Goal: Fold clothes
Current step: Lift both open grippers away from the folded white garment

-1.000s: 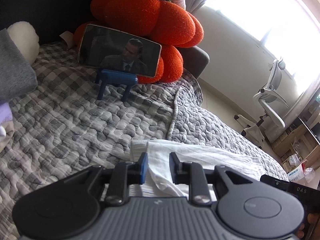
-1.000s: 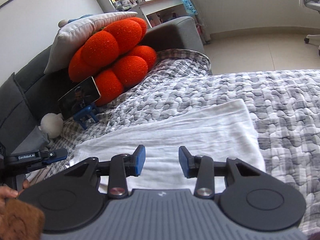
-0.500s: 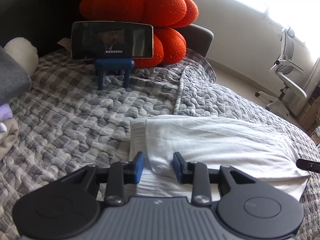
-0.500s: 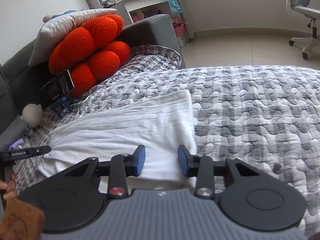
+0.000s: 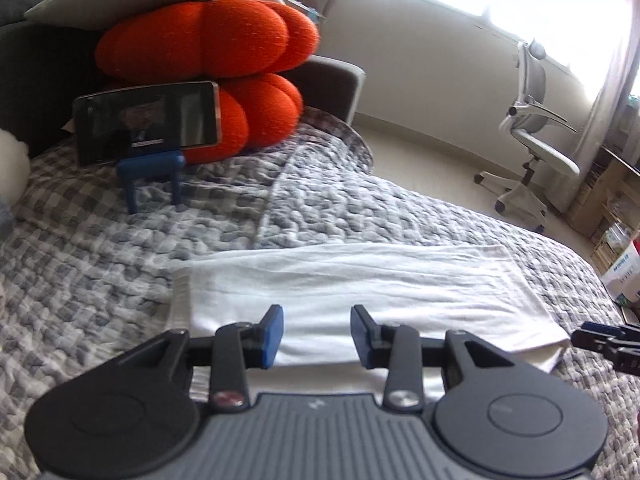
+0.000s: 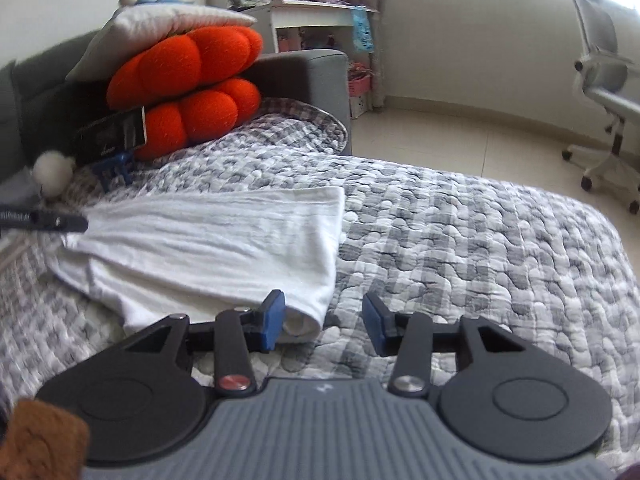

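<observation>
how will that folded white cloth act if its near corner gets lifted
The white cloth would probably droop and sag: it is soft, wrinkled fabric. Its stacked layers, visible at the rolled near edge, may peel apart and undo the fold. It likely drags rather than slides on the puckered quilt.

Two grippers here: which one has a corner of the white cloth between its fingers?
The right gripper: the white cloth's near rolled corner lies between its opening fingers, beside the left pad, unpinched. The left gripper, also opening, sits over the cloth's long edge.
</observation>
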Demonstrator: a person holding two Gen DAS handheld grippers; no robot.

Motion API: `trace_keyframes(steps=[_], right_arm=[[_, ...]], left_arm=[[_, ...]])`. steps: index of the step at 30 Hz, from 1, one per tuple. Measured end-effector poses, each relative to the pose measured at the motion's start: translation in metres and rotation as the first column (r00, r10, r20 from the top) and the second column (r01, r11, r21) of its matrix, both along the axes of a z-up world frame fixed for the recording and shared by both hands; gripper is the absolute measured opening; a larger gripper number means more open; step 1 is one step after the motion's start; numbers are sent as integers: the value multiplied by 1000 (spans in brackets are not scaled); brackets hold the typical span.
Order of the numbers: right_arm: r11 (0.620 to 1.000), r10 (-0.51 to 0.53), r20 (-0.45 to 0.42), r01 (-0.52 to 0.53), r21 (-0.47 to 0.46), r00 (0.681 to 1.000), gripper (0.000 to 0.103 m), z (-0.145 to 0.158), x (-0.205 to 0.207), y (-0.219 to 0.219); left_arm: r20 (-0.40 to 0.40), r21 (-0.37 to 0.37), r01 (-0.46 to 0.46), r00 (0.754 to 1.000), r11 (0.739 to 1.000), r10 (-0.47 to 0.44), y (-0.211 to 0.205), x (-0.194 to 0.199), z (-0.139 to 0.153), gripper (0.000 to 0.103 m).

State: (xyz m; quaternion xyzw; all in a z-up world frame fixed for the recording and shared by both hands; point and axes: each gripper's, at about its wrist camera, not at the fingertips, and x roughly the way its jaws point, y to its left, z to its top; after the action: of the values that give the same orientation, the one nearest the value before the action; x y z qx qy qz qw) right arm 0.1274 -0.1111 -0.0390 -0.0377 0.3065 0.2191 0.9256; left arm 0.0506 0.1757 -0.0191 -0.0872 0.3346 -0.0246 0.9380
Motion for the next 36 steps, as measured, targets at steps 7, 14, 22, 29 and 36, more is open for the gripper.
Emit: trace_keyframes(steps=[7,14,22,29,36], right_arm=[[952,83,85,-54,-301,993,48,-16,-3,44],[954,33,80,-8,-299,996,54,-20,-1,17],[947,-59,97,87,-311,994,57,-25,0,-2],[969,-2,143,37,-243,990,57,-8,-15,2],[957,100,159,-51,-286,982,57,-13,-10,37]], left_arm=[[-95,90,111,990,990,-103,-54,30,-19,47],[-86,124,131,989,984,-121,-57,25,-24,49],[-84,143,134,989,981,-123,-60,25,-25,49],[-79,125,129,990,984,-120,-58,24,-24,51],[-78,125,135,989,983,-126,-59,23,-25,53]])
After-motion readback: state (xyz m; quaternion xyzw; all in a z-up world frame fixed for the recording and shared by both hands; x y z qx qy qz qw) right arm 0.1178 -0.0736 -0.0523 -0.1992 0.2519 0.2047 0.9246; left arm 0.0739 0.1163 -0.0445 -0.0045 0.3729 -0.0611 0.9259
